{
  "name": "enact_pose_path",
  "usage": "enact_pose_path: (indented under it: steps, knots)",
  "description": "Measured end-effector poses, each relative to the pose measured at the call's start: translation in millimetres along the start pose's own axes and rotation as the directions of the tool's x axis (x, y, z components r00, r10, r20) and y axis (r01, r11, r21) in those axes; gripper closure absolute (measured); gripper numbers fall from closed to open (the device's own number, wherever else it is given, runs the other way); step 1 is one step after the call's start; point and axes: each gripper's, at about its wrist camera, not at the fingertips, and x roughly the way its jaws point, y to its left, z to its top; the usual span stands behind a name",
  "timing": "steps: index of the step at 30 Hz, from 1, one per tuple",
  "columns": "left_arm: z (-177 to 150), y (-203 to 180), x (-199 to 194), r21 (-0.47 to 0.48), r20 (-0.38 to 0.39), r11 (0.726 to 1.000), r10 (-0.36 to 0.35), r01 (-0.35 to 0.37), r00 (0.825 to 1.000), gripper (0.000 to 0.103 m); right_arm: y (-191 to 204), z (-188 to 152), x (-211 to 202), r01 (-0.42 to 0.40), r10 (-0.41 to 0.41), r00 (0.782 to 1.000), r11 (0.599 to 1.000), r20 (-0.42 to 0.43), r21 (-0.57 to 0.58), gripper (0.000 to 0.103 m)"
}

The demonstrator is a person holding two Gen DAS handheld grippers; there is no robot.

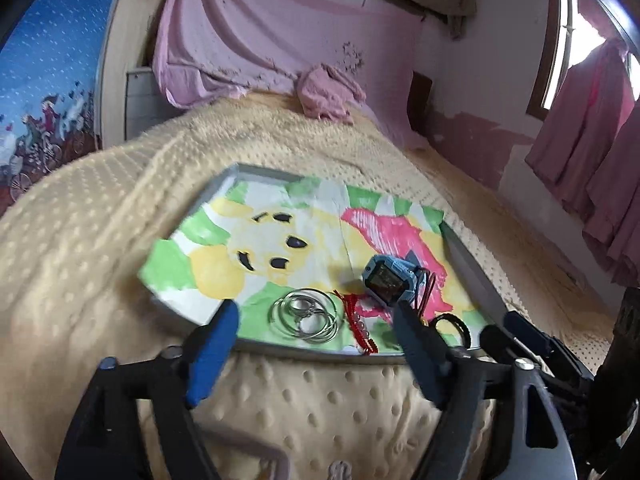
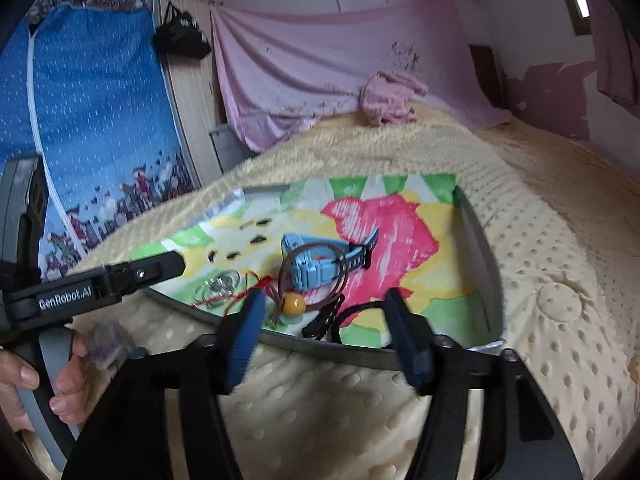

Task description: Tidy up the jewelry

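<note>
The blue watch (image 2: pixel 316 264) is lying on the tray (image 2: pixel 486 264) just ahead of my right claw (image 2: pixel 324 312), ringed by a brown cord with an amber bead (image 2: pixel 294 303). Silver rings (image 1: pixel 304 316) and a red bracelet (image 1: pixel 358 320) are sitting between my left claw's (image 1: pixel 316 312) wide-open fingers. My right claw is gaping too, holding nothing. The tray is resting on the bed's cream blanket (image 2: pixel 360 408).

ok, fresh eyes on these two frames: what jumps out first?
The brightly painted tray on the cream dotted blanket, with a blue watch in its middle. Near the tray's front edge lie silver rings, a red cord bracelet and an amber bead on a brown cord. Both grippers hover in front, jaws open.
</note>
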Motion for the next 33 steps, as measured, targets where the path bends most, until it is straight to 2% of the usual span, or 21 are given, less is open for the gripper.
enact_pose_path:
  steps: [2, 3, 4, 6, 8, 12, 18, 26, 33]
  knots:
    - [-4, 3, -18, 0.006, 0.057, 1.000, 0.014, -0.014, 0.998, 0.012, 2, -1, -12, -0.010, 0.010, 0.999, 1.000, 0.040, 0.000, 0.032]
    - [-5, 4, -24, 0.009, 0.080, 1.000, 0.023, -0.023, 0.997, 0.005, 3, -2, -17, -0.013, 0.013, 0.998, 1.000, 0.055, -0.003, 0.025]
    - [-7, 5, -32, 0.013, 0.104, 0.999, 0.030, -0.031, 0.994, 0.002, 6, -3, -24, -0.016, 0.017, 0.997, 1.000, 0.073, -0.008, 0.019]
    - [-12, 8, -50, 0.023, 0.157, 0.999, 0.041, -0.045, 0.987, 0.002, 11, -5, -38, -0.015, 0.017, 0.993, 1.000, 0.118, -0.019, 0.013]
    - [-16, 11, -65, 0.031, 0.195, 0.997, 0.057, -0.065, 0.979, 0.001, 15, -8, -52, -0.016, 0.020, 0.988, 0.999, 0.152, -0.029, 0.012]
    - [-26, 14, -90, 0.047, 0.244, 0.994, 0.080, -0.095, 0.966, 0.000, 27, -13, -80, -0.012, 0.023, 0.976, 0.999, 0.215, -0.052, 0.004]
    - [-47, 20, -126, 0.074, 0.294, 0.989, 0.098, -0.124, 0.951, 0.000, 51, -17, -118, -0.010, 0.039, 0.964, 0.994, 0.263, -0.110, 0.003]
    - [-68, 46, -151, 0.078, 0.291, 0.984, 0.131, -0.160, 0.948, 0.000, 82, -21, -152, -0.006, 0.053, 0.952, 0.988, 0.302, -0.154, 0.002]
    - [-82, 51, -160, 0.131, 0.297, 0.969, 0.163, -0.210, 0.941, 0.000, 100, -36, -158, 0.002, 0.044, 0.958, 0.987, 0.282, -0.159, 0.002]
